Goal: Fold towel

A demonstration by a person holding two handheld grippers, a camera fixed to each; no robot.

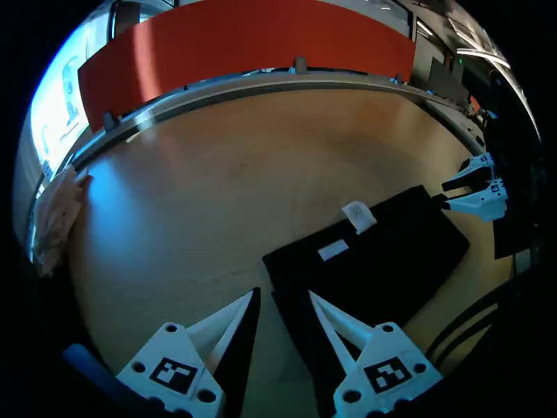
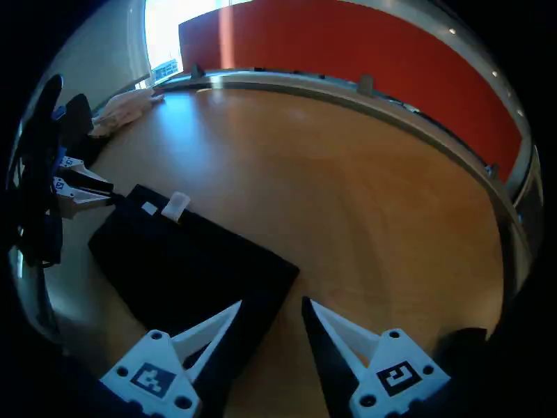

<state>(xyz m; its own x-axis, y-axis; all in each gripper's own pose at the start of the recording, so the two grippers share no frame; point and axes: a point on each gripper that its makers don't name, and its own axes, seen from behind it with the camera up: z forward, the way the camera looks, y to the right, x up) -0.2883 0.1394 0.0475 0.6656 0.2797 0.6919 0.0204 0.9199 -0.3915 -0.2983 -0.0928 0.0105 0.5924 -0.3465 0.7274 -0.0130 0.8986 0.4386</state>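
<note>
Left gripper (image 1: pixel 278 306) to right gripper (image 1: pixel 444 196), towel (image 1: pixel 376 265) lies lengthwise.

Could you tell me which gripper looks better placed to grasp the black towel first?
Left, narrowly. The left gripper has its jaws open with an edge of the black towel lying well between them; the right gripper frames only a corner tip in its open jaws.

a wood table (image 1: pixel 230 167) spreads ahead of the left claw (image 1: pixel 280 292). a dark folded towel (image 1: pixel 390 258) lies flat on it, just ahead and right of that claw, with a white tag (image 1: pixel 358 214) on top. a pale cloth (image 1: pixel 59 209) lies far ahead-left at the table's edge.
</note>
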